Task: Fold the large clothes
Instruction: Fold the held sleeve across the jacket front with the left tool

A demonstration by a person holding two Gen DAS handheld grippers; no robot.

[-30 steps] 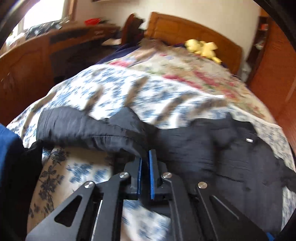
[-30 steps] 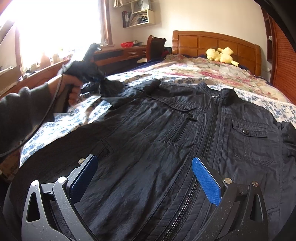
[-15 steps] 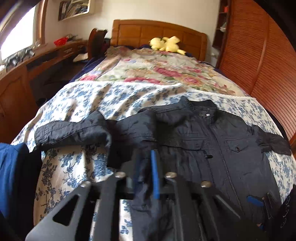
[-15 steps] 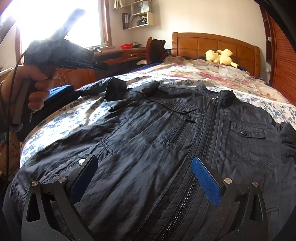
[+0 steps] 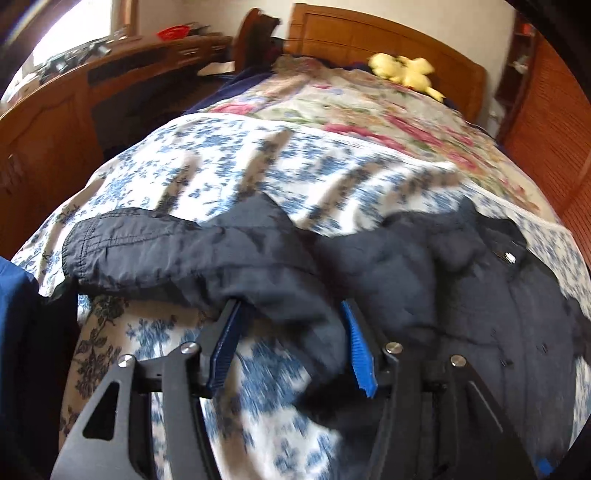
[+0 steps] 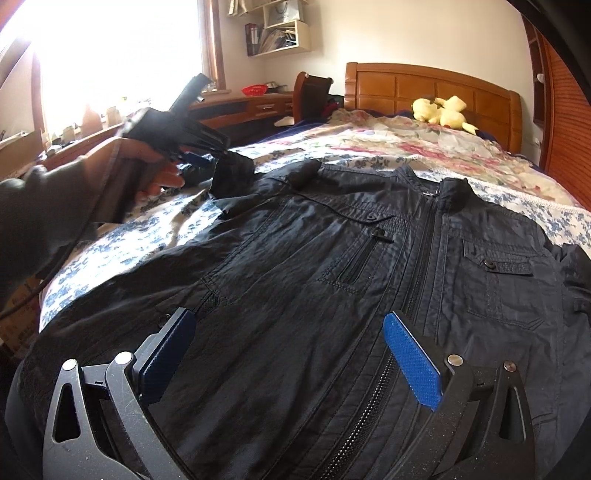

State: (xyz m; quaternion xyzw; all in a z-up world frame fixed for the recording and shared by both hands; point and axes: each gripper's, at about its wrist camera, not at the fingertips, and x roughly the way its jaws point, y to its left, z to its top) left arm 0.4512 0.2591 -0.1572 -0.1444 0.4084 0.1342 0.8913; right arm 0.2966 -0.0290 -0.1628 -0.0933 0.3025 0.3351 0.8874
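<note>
Left wrist view: left gripper (image 5: 291, 328) spread wide around the bunched sleeve (image 5: 192, 254) of the dark jacket (image 6: 369, 266), fabric between the blue pads (image 5: 356, 350) but not pinched, probably just let go or about to be regrasped. Jacket lying front up and zipped on the floral bedspread (image 5: 229, 173), flat for folding. Right wrist view: right gripper (image 6: 291, 354) open, holding nothing, poised low over the hem near the zipper (image 6: 417, 266), likely ready to steady the body.

Wooden headboard (image 6: 432, 90), bright window (image 6: 110, 48), wall shelf (image 6: 277, 27), desk (image 5: 55, 122)
</note>
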